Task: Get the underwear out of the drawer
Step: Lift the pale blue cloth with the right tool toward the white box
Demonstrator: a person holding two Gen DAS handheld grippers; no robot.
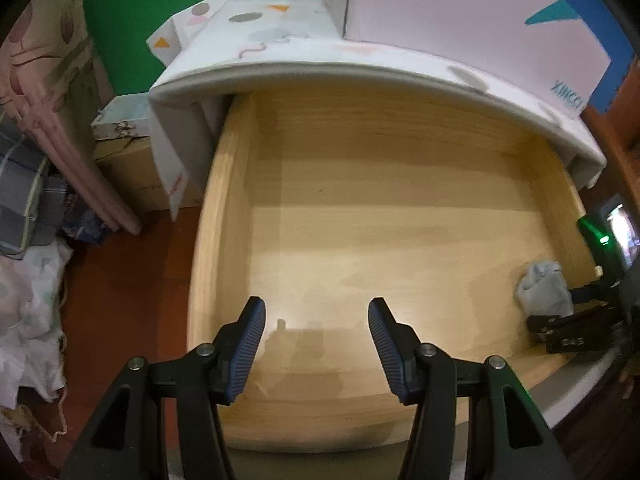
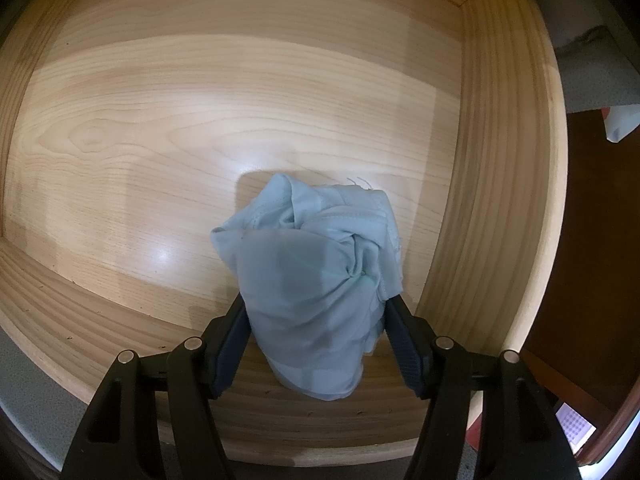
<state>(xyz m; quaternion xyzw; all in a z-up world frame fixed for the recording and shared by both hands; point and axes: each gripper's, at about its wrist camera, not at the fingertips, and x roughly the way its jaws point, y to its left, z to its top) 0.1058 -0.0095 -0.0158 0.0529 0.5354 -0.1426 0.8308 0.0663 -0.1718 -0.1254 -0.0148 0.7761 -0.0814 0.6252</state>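
Blue-padded fingers of the left gripper [image 1: 316, 316] stand apart at the bottom of the left wrist view, nothing between them, above the bare floor of the wooden drawer [image 1: 360, 208]; at the right edge, the pale blue underwear [image 1: 544, 288] shows bunched. At the bottom centre of the right wrist view, the right gripper [image 2: 316, 320] clamps that underwear [image 2: 316, 280] inside the drawer [image 2: 160, 112], near its right wall.

Both wrist views steeply down, seemingly close, into one drawer [image 1: 224, 216].
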